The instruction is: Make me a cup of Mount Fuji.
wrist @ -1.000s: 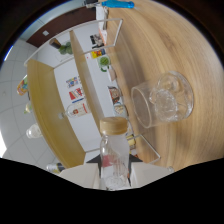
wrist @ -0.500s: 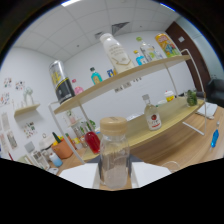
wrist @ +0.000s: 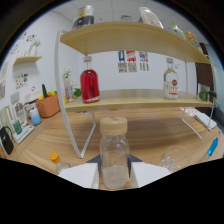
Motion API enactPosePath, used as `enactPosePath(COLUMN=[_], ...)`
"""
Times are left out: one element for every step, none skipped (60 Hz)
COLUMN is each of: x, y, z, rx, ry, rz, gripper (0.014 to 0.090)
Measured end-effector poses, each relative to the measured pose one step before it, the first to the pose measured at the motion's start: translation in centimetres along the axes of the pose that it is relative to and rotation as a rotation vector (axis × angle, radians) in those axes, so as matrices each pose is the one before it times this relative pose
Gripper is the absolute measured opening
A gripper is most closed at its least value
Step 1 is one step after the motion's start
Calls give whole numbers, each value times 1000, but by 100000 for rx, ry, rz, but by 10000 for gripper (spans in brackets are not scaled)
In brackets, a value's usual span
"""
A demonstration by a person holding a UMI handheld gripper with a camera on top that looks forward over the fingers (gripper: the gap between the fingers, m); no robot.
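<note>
Your gripper (wrist: 114,175) has its two white fingers (wrist: 80,176) clamped on a clear bottle (wrist: 114,160), one finger pressing each side of its lower body. The bottle stands upright between them, its tan cap (wrist: 113,125) on, with a little pale liquid at the bottom and the rest looking empty. Just right of the fingers, low on the wooden desk (wrist: 150,135), sits a clear glass (wrist: 175,159), close to the bottle but apart from it. Left of the fingers a small yellow-capped item (wrist: 55,158) shows; you cannot tell what it is. Beyond the bottle a two-tier wooden shelf (wrist: 135,37) on white legs stands on the desk. On its lower board a red bottle (wrist: 90,84) stands near the left end and a clear bottle with a red label (wrist: 171,84) stands toward the right end, both upright and well apart. Further bottles stand on the top board, only partly in view. Toward the desk's left edge sits an orange pot (wrist: 48,105), with a small blue bottle (wrist: 35,116) just in front of it. A blue pen-like thing (wrist: 212,146) lies near the desk's right edge. Posters (wrist: 131,60) hang on the white wall behind the shelf.
</note>
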Motion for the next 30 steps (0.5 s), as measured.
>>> enactPosePath(x=[-31,-10,-13,-6,-32,-88,-68,-104,-31,-62,-37,-16,-61,-35,-43,-31,-44,-28,-19,-10,15,49,6,-29,-81,-110,-87,18,78,62], y=[162,266,-44,-65,99,28,37,24,15,49,4,105,76,73,78,82,79,58,65,74,52,50,110,67,31,-11,-8,17,39,31], z=[48,-9,-76,-16,-37,-79,-91,-85,-38,-134,-112,-168,-147,-131,-130,-119,-117,-93,-90,-103,-52,-51,-107,-75,-92,-109,-121,-161,-97,-193], rx=[-137,-211,662,937,147,317,229,159,103,201,198,187,-104,-97,-141,-161,-138,-44,-126,-116,-295,-456,-589,-608,-532,-372,-424,-625,-749,-907], ry=[-166,58,6,118,61,-116,-244,-301,-244,-124,-96,123,6,-59,34,-36,-20,-3,-72,-25,62,91,-162,-311,-623,-855,-854,-570,-341,-331], rz=[-381,-471,-406,-360,-399,-339,-446,-347,-468,-425,-285,-559,-211,-188,-185,-202,-192,-278,-297,-264,-107,22,190,255,414,491,542,491,133,260], gripper=[428,428,430,431,433,432,435,438,440,440,442,444,444,445,444,446,446,447,446,447,448,451,467,492,520,549,579,610,655,707])
